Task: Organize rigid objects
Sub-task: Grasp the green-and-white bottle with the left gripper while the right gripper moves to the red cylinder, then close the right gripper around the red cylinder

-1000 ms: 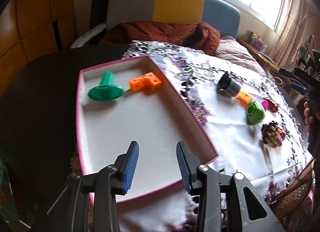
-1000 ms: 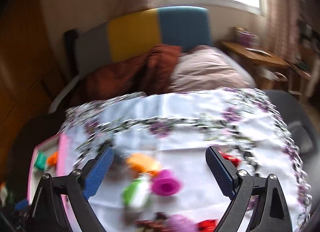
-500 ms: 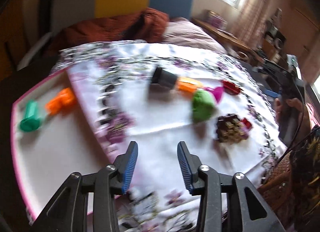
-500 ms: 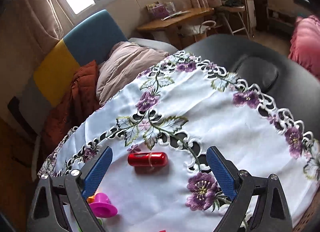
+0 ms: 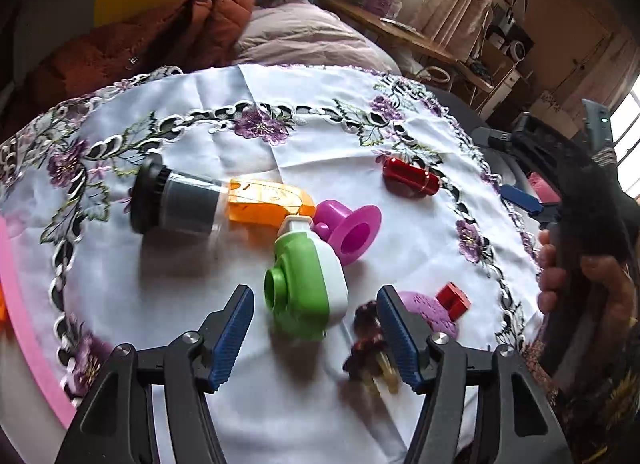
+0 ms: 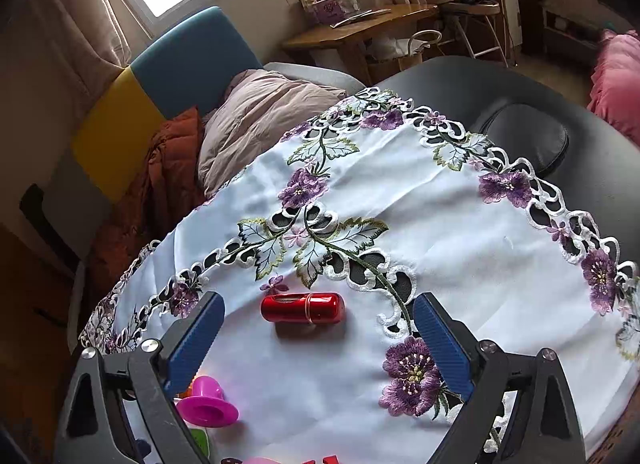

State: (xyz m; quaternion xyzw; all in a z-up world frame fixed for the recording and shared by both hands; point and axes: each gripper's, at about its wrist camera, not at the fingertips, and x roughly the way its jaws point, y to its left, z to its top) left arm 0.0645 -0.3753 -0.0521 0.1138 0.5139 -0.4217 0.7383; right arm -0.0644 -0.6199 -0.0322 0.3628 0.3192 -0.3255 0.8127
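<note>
On the embroidered tablecloth (image 5: pixel 320 136), between our two tools, the loose pieces lie in a cluster, and the pink-rimmed tray (image 5: pixel 24 328) shows only as an edge at 9 o'clock in the left wrist view. We hold the left gripper (image 5: pixel 316 328) with its jaws parted; they have just been opening, nothing is clamped, and the green-and-white toy part (image 5: pixel 304 284) sits just ahead of the gap, slightly toward the left pad. Beyond it, at 12 o'clock, lie the magenta flanged piece (image 5: pixel 348 228), the orange block (image 5: pixel 268 200) and the black-capped cylinder (image 5: pixel 176 200); the red cylinder (image 5: pixel 408 180) lies apart at 1 o'clock. We hold the right gripper (image 6: pixel 316 344) spread wide and empty, with that red cylinder (image 6: pixel 302 307) lying crosswise ahead of its gap, pads clear of it. For a clean pick, we judge that each tool should advance until its piece lies fully between the pads, then close across the narrow dimension. On the left, we should keep the right pad clear of the dark beaded cluster (image 5: pixel 368 336) beside it. We expect the red cylinder to roll if nudged, so both pads should meet it together.
</note>
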